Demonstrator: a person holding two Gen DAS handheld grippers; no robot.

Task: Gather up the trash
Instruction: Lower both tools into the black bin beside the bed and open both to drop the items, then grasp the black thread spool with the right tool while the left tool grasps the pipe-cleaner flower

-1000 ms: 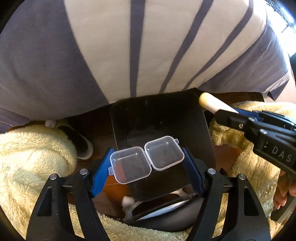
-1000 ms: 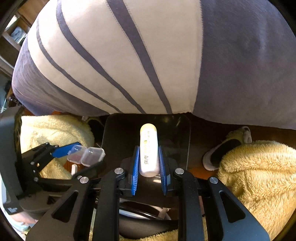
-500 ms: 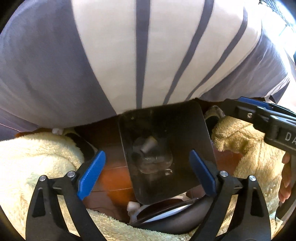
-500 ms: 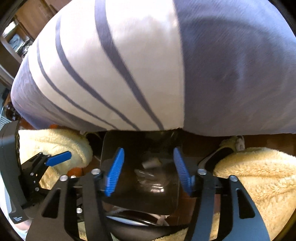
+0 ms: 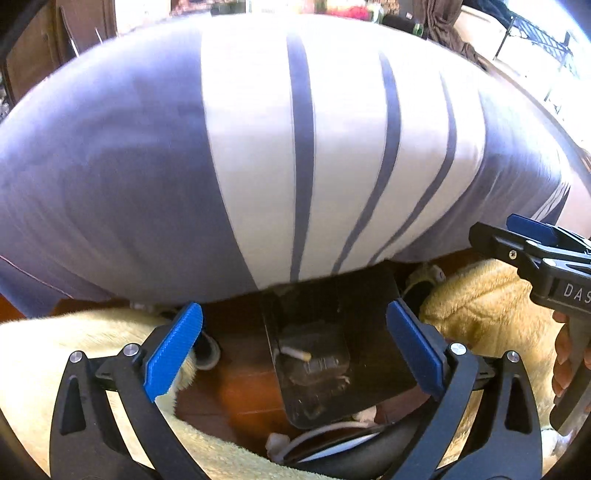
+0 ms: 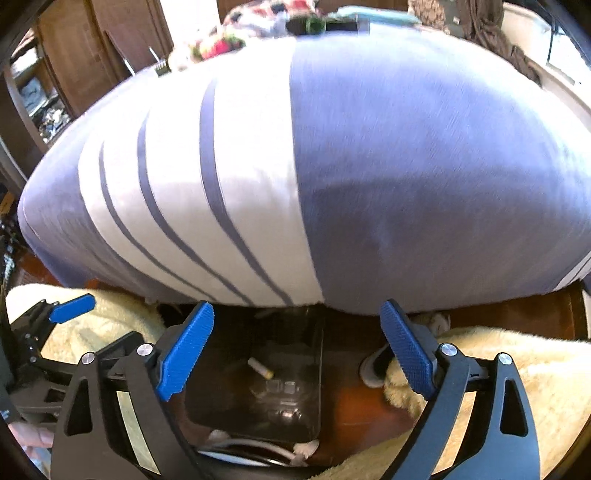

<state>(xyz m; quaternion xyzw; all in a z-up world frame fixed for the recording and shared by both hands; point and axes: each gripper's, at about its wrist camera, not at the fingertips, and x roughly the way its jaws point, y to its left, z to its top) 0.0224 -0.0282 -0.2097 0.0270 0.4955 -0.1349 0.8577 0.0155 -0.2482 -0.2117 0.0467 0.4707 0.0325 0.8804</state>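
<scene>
A black trash bin point(image 5: 373, 332) stands on the floor below both grippers, also in the right wrist view point(image 6: 295, 325). Inside it lie a white tube point(image 5: 295, 353) point(image 6: 260, 367) and a clear plastic box point(image 5: 319, 367) point(image 6: 282, 391). My left gripper point(image 5: 295, 350) is open and empty above the bin. My right gripper point(image 6: 295, 350) is open and empty above the bin too; it shows at the right edge of the left wrist view point(image 5: 532, 236). The left gripper's blue finger shows at the left of the right wrist view point(image 6: 72, 308).
A bed with a purple and white striped cover point(image 5: 295, 147) point(image 6: 295, 166) rises just behind the bin. Fluffy yellow trouser legs point(image 5: 480, 295) point(image 6: 498, 369) flank the bin, with slippers point(image 6: 376, 365) on the wooden floor point(image 5: 240, 391). Clutter lies on the bed's far side point(image 6: 258, 22).
Both grippers opened and dropped the clear box and the white tube into the bin. Both have since lifted, so more of the bed shows.
</scene>
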